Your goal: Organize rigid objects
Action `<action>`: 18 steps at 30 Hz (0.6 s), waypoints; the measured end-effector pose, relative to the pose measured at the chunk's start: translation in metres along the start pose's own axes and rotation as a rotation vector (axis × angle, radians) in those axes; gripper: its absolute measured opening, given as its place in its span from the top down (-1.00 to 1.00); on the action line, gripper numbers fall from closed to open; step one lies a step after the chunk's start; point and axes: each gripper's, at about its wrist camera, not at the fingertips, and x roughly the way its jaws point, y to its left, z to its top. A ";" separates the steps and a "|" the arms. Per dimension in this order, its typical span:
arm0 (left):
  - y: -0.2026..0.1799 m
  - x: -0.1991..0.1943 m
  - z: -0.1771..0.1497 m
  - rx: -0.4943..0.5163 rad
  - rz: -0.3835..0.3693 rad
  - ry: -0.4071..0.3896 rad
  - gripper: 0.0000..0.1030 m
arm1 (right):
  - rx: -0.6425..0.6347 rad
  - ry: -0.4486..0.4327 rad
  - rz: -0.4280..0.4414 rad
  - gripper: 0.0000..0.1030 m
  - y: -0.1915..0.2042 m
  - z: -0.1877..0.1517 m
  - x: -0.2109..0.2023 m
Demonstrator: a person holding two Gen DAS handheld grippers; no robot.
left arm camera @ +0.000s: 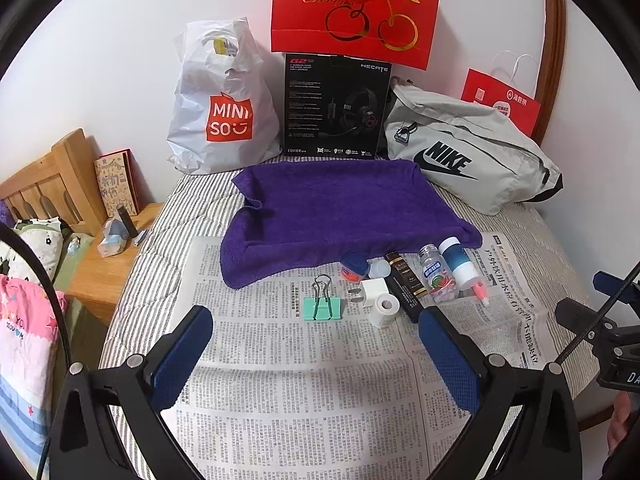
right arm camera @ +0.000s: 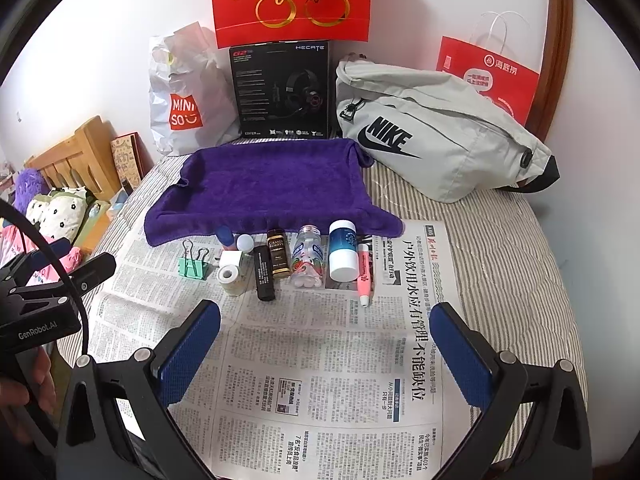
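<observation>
Several small rigid items lie in a row on the newspaper [left arm camera: 304, 380] in front of a purple towel [left arm camera: 340, 216]: a green binder clip [left arm camera: 322, 306], a white charger plug [left arm camera: 372, 290], a white tape roll [left arm camera: 386, 308], a black tube [right arm camera: 264, 274], a dark Grand Reserve bottle [right arm camera: 278, 258], a clear pill bottle [right arm camera: 307, 258], a blue-and-white bottle [right arm camera: 343, 250] and a pink pen [right arm camera: 364, 276]. My left gripper [left arm camera: 316, 354] is open and empty, just short of the clip. My right gripper [right arm camera: 326, 344] is open and empty, short of the bottles.
Behind the towel [right arm camera: 268, 188] stand a Miniso bag [left arm camera: 224, 104], a black headset box [left arm camera: 336, 108], a red gift bag [left arm camera: 352, 8] and a grey Nike bag [left arm camera: 472, 152]. A wooden nightstand [left arm camera: 108, 256] is at left. The other gripper shows at each view's edge.
</observation>
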 end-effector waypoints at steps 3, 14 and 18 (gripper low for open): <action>-0.001 0.000 0.001 0.006 0.000 0.002 -1.00 | 0.001 0.000 -0.001 -0.99 0.000 0.000 0.000; -0.003 0.001 0.001 0.005 -0.001 0.002 -1.00 | 0.009 0.002 -0.005 -0.99 -0.004 0.000 0.002; -0.002 0.003 0.003 0.004 0.000 0.006 -1.00 | 0.012 0.003 -0.004 -0.99 -0.005 0.000 0.004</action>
